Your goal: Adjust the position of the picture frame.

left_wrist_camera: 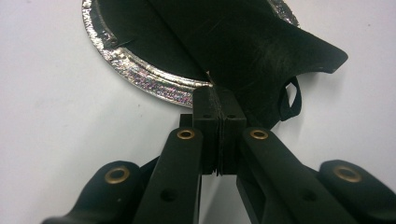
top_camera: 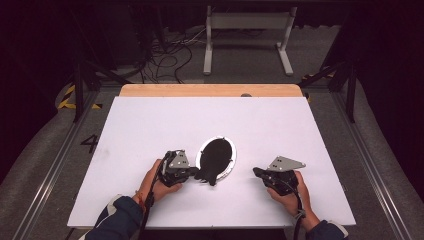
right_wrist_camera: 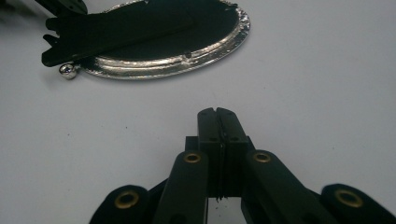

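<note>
An oval silver-rimmed tray (top_camera: 233,156) lies on the white table (top_camera: 150,125) between my hands. A black cloth (top_camera: 216,156) covers its inside and spills over its near edge. My left gripper (top_camera: 196,173) is at that near edge, shut on a fold of the cloth. In the left gripper view the jaws (left_wrist_camera: 217,95) meet right at the tray's rim (left_wrist_camera: 140,77), and the cloth (left_wrist_camera: 261,46) rises from the tips. My right gripper (top_camera: 256,173) rests to the right of the tray, shut with nothing in it (right_wrist_camera: 217,114). From there the cloth (right_wrist_camera: 121,28) looks lifted over the rim (right_wrist_camera: 187,63).
A small silver knob (right_wrist_camera: 68,71) sticks out at the tray's edge. A wooden strip (top_camera: 210,90) runs along the table's far edge. Beyond it are cables (top_camera: 170,55) on the floor and a white stand (top_camera: 247,35).
</note>
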### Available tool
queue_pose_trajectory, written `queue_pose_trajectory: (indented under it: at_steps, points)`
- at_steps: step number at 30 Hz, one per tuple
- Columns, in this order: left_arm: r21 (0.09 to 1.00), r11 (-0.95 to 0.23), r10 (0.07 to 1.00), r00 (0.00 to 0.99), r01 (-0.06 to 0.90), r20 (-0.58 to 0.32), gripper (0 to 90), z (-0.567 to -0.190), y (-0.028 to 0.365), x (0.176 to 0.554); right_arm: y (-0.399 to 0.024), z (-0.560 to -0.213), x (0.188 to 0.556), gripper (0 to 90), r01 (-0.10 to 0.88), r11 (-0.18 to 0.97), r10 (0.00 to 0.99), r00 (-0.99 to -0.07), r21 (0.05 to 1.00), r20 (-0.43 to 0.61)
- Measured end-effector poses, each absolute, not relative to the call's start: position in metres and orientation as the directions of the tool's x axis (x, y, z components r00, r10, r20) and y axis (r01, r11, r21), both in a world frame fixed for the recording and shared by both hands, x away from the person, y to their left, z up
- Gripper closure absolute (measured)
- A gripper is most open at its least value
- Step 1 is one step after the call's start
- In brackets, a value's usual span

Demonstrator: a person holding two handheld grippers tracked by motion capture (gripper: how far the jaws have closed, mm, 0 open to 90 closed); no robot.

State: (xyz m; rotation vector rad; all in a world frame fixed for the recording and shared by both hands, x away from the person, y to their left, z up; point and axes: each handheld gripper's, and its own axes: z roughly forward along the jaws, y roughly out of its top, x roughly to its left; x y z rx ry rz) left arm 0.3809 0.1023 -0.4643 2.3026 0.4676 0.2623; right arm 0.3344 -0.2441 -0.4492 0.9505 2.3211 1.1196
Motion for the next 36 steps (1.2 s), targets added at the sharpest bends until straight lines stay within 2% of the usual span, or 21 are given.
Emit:
queue_pose_trajectory:
  at_steps: [15, 36]
  points:
    - [0.726, -0.642, 0.384, 0.923, 0.246, 0.026, 88.2, -0.464, 0.082, 0.385, -0.207, -0.455, 0.342, 90.0, 0.401, 0.507, 0.675, -0.735, 0.763, -0.062]
    - [0.73, -0.649, 0.359, 0.932, 0.215, 0.044, 89.0, -0.465, 0.061, 0.386, -0.2, -0.46, 0.352, 90.0, 0.428, 0.513, 0.678, -0.733, 0.744, -0.046]
